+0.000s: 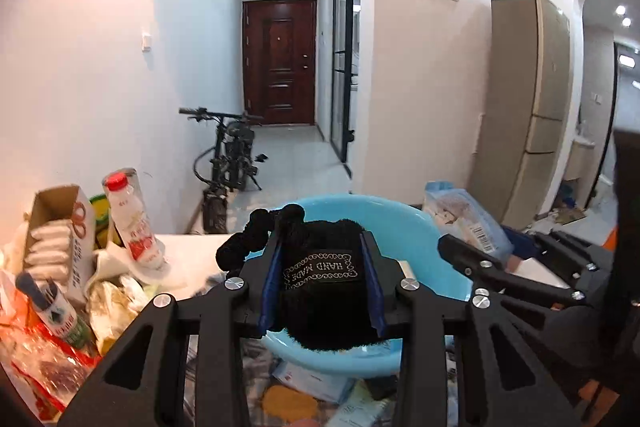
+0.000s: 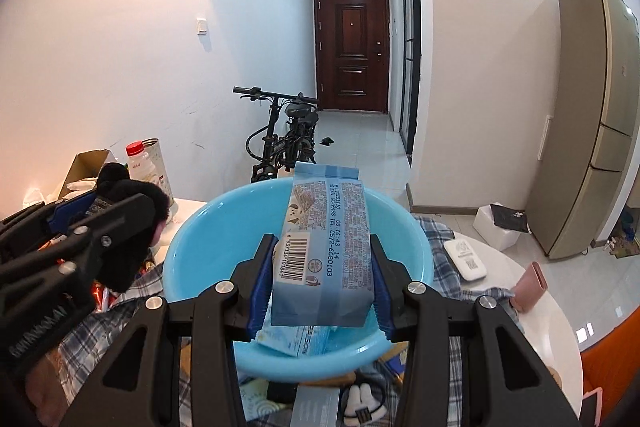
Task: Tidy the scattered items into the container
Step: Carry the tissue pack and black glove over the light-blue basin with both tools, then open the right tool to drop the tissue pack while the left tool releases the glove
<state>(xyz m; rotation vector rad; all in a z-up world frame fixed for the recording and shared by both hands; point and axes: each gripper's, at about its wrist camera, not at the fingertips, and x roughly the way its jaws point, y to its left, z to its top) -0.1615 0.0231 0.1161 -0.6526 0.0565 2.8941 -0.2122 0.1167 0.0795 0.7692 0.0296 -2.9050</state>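
A light blue plastic basin (image 1: 424, 243) (image 2: 200, 259) stands on the cluttered table. My left gripper (image 1: 322, 255) is shut on a black fuzzy knit item (image 1: 320, 291) with a "HAND MADE" label, held over the basin's near rim; it also shows at the left of the right wrist view (image 2: 124, 211). My right gripper (image 2: 324, 259) is shut on a blue wipes packet (image 2: 324, 247) with a barcode, held above the basin's inside; the packet also shows in the left wrist view (image 1: 468, 219). A pale blue flat packet (image 2: 296, 341) lies in the basin's bottom.
At the left stand an open carton (image 1: 60, 235), a red-capped bottle (image 1: 134, 223) and snack bags (image 1: 36, 347). A plaid cloth (image 2: 460, 267), a white device (image 2: 466, 259) and a pink wallet (image 2: 530, 285) lie at the right. More packets (image 2: 320, 403) lie in front of the basin.
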